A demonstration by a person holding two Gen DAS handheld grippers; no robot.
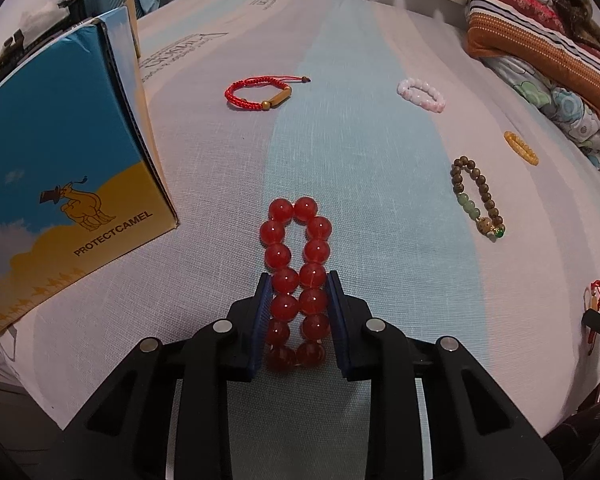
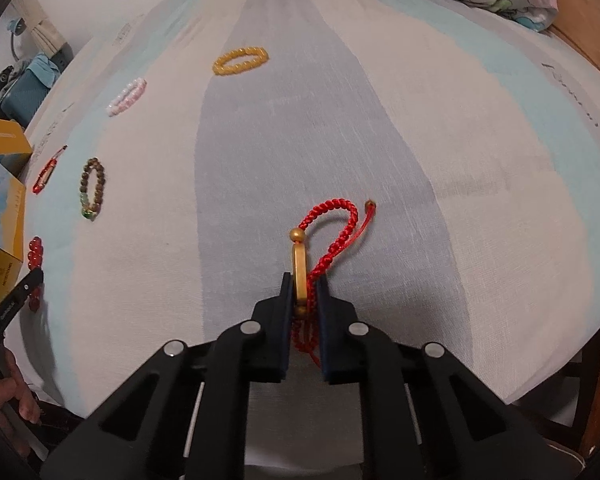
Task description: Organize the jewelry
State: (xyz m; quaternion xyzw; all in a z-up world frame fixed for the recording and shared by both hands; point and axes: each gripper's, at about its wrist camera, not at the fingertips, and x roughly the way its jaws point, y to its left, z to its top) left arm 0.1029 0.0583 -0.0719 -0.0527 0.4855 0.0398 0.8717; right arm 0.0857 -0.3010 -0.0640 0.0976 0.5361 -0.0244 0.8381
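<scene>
My left gripper [image 1: 298, 284] is shut on a bracelet of large red beads [image 1: 296, 264], squeezed into a long loop on the bed. My right gripper [image 2: 303, 280] is shut on a red braided cord bracelet with a gold bar [image 2: 300, 268]. On the sheet lie another red cord bracelet [image 1: 260, 94], a pink bead bracelet [image 1: 422, 95], a yellow bead bracelet [image 1: 521, 148] and a brown bead bracelet with green beads [image 1: 478, 196]. They also show in the right wrist view: yellow [image 2: 240, 61], pink [image 2: 126, 97], brown [image 2: 93, 188].
A blue and yellow open cardboard box [image 1: 60, 160] stands at the left of the bed. Striped pillows [image 1: 540, 40] and a floral quilt [image 1: 572, 116] lie at the far right. The striped sheet [image 2: 380, 140] covers the bed.
</scene>
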